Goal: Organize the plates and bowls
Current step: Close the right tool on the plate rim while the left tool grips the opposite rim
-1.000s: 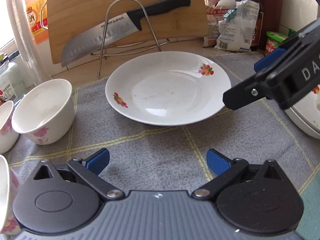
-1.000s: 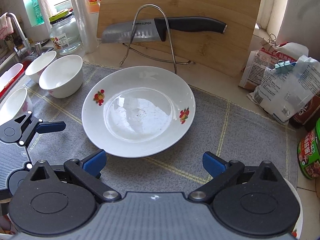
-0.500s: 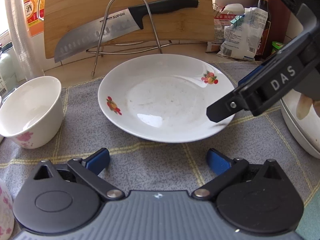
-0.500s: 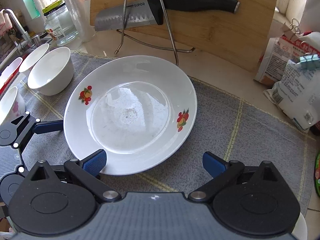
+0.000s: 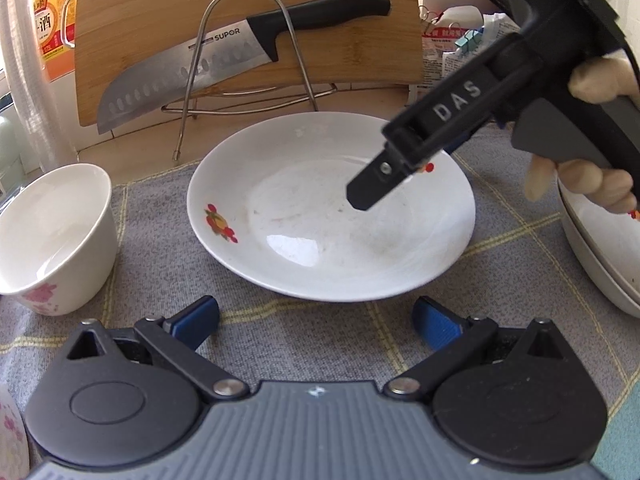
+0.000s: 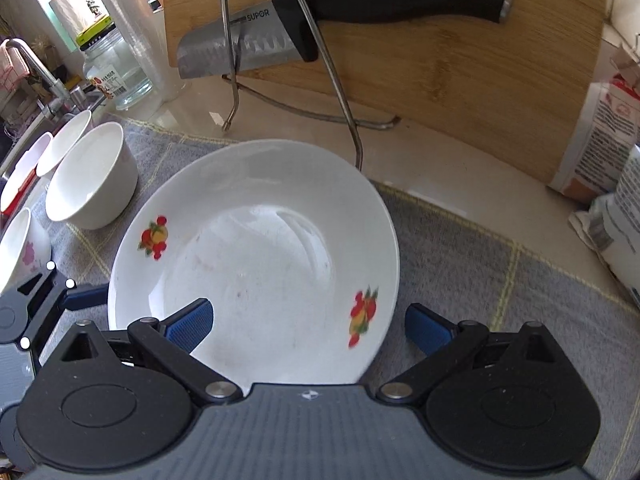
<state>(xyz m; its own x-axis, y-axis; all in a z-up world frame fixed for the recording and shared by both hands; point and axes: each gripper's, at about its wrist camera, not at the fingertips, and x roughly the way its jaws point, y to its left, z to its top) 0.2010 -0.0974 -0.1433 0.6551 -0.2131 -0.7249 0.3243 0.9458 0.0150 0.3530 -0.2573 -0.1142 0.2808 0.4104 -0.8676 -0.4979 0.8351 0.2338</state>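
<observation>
Changes over the last second: right gripper (image 6: pixel 308 326) advanced from short of the plate (image 6: pixel 256 264) to over its near rim, left finger now above the plate's inner surface, right finger outside the rim over the grey mat (image 6: pixel 500 280); plate larger and nearer in the right wrist view. Left gripper (image 5: pixel 316 318) closer to the plate's near edge; bowl (image 5: pixel 52 236) shifted further toward the left border of the left wrist view.

Pose: right gripper angled down from the upper right in the left wrist view, fingertip above the plate's centre-right, held by a hand (image 5: pixel 596 132) curled round the handle. Left gripper low and level, just short of the plate.

Jaws: both spread wide, nothing between them.

Location: plate flat on the mat, in front of the wire rack (image 5: pixel 248 72), knife (image 5: pixel 224 56) and cutting board (image 5: pixel 360 40). More bowls (image 6: pixel 64 148) further left; stacked plates (image 5: pixel 600 248) at right.
</observation>
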